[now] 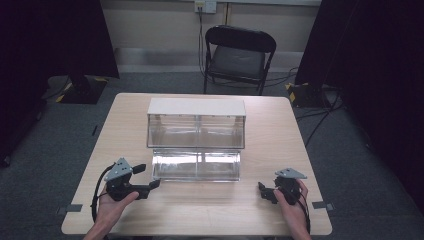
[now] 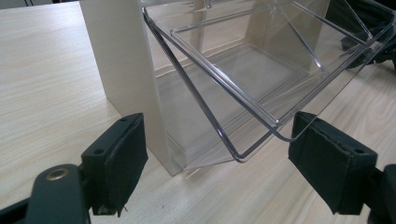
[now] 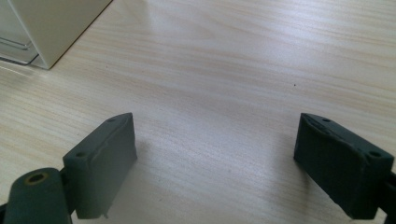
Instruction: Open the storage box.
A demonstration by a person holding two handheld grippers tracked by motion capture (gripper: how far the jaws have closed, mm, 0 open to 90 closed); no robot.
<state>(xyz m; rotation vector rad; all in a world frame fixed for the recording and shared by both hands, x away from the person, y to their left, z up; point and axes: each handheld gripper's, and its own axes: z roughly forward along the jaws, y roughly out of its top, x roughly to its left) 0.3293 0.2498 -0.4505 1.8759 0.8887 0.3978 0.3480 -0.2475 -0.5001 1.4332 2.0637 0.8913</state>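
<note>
Clear plastic bin unit (image 1: 196,131) sits mid-tabletop (image 1: 260,200), roughly 12 o'clock from the person; beige flat top and beige side panels, two see-through compartments side by side under it; long axis runs 9 to 3 o'clock across the tabletop; open face points to 6 o'clock, toward the person. Clear tilt-out drawer (image 1: 196,166) hangs open along the front bottom, tipped forward and down; in the left gripper view its transparent lip (image 2: 261,126) lies between the jaws, next to a beige side panel (image 2: 123,70). Left tongs (image 1: 148,177) at 7 o'clock of the unit, jaws apart, tips just beside the drawer's left corner, clamping nothing. Right tongs (image 1: 263,191) at 5 o'clock, clear of the unit, jaws apart over bare wood.
</note>
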